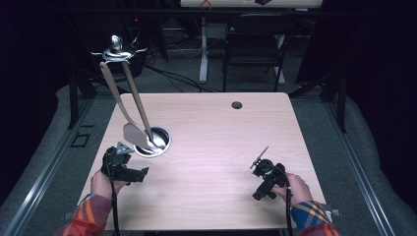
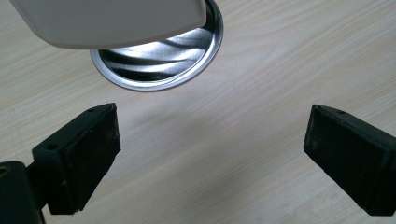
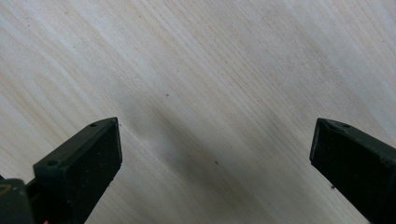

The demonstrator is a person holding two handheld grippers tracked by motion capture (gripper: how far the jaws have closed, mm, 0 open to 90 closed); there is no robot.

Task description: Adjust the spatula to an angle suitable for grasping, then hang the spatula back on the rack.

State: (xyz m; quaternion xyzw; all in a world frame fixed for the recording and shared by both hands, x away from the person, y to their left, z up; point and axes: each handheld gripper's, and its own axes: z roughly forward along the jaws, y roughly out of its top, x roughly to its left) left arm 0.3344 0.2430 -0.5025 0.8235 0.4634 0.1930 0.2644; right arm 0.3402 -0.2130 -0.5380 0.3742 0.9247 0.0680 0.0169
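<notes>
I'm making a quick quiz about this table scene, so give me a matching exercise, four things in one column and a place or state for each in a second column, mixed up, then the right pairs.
Things
1. left tool
2. right tool
3. metal dish
4. beige spatula

Places or states
A. hangs from a stand, blade over the dish
B. open, over bare wood near the table's right front
C. lies on the table, left of middle
D. open, just short of the dish

Pairs: 1-D, 2-B, 3-C, 4-A
</notes>
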